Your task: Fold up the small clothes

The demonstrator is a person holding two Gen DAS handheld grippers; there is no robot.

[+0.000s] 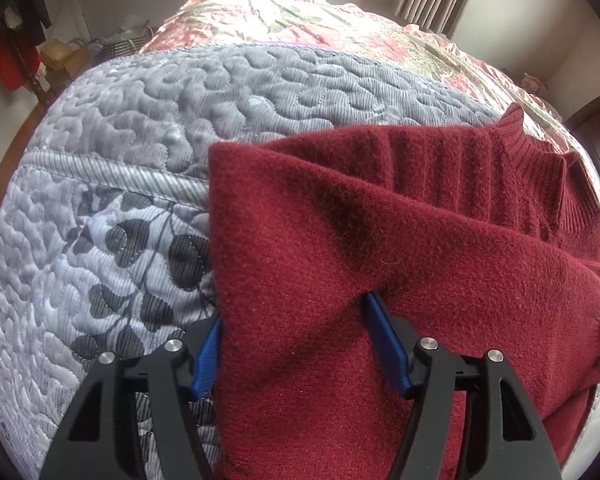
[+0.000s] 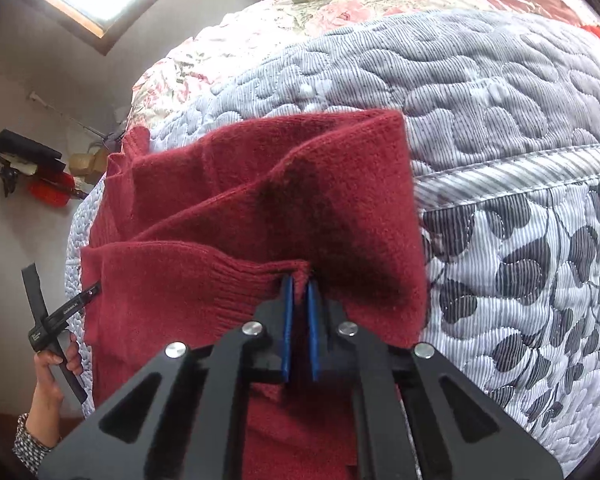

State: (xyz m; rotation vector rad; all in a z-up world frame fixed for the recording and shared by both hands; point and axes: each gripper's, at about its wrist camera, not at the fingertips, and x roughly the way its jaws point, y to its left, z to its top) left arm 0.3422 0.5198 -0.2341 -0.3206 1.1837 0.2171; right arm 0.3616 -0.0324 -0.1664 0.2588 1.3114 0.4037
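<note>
Here, red sweater lengthwise on quilt, right tool pinching cuff.

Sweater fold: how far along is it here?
Partly done. The sweater already has a sleeve laid across its body on the quilt. In hand: the right gripper is shut on a ribbed edge; the left gripper stands open around a fabric ridge. Left: the final fold into a compact stack.

Bed under a grey quilted leaf-print coverlet, with a folded dark-red knitted sweater lying on it; pink floral bedspread beyond the coverlet.
</note>
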